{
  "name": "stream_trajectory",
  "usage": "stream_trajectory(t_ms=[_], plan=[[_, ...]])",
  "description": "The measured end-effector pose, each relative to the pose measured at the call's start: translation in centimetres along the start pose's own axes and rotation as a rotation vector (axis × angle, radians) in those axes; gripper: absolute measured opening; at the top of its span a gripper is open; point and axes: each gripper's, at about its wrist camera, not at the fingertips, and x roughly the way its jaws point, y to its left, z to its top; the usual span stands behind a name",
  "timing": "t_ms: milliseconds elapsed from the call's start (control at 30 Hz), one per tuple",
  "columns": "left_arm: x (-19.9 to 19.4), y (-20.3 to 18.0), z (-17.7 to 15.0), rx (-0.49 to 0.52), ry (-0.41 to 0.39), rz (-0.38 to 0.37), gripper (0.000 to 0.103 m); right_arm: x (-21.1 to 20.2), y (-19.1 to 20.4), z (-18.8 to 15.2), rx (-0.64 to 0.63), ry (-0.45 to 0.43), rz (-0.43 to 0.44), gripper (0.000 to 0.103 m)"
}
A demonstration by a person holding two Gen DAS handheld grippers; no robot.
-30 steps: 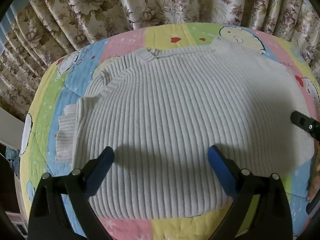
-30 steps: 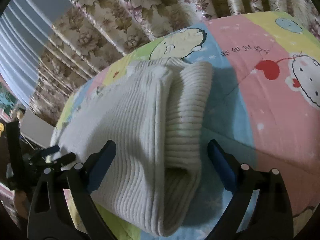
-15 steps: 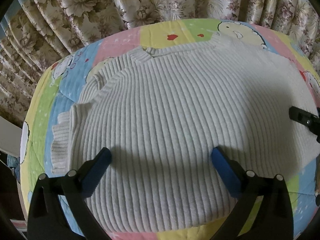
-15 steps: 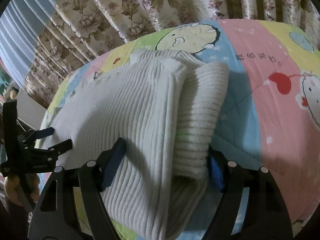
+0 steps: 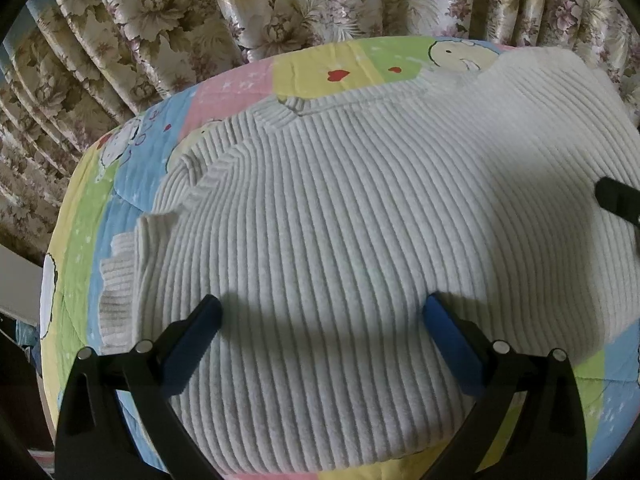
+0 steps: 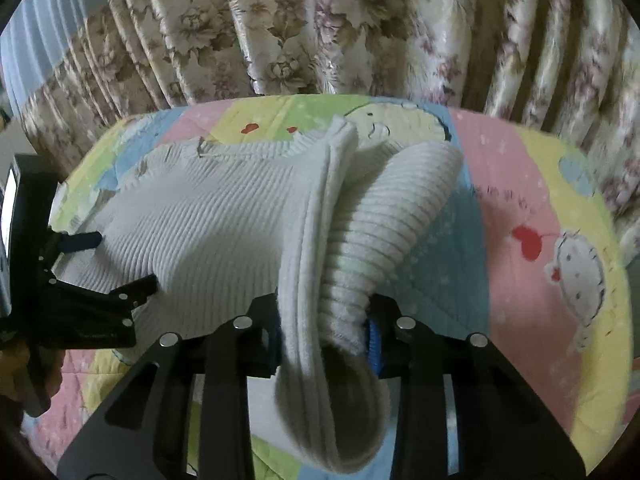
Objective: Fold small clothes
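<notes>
The sweater (image 5: pixel 340 240) lies on the quilt (image 5: pixel 80 240), curtains (image 5: pixel 200 20) behind.

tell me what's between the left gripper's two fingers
Only the sweater: the left gripper is open with ribbed knit filling the gap, as the left wrist view shows.

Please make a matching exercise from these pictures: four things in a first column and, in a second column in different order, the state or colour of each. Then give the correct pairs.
Column one:
1. left gripper
2. right gripper
3. sweater
4. curtain

Column two:
A. floral pattern, hanging behind the bed
B. white and ribbed, lying on the colourful cartoon quilt
C. open, over the sweater's lower part
D. shut on a bunched edge of the sweater

Pairs: 1-C, 2-D, 3-B, 4-A
</notes>
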Motion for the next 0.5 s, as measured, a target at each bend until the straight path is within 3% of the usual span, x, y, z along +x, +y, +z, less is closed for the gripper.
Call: stream_trajectory(t_ms=[100, 267, 500], plan=[[-1.0, 1.3, -0.1, 0.009, -0.008, -0.038, 0.102, -0.1, 1.0, 0.6, -0.014, 0.004, -0.038, 0.031], [-3.5, 6.8, -0.9, -0.013, -0.056, -0.023, 0.102, -1.1, 4.1, 2.4, -0.048, -0.006, -0.081, 0.03], [-4.1, 16.8, -3.0, -0.124, -0.05, 0.038, 0.102, -1.8, 11.8, 5.3, -0.139, -0.059, -0.037, 0.03]])
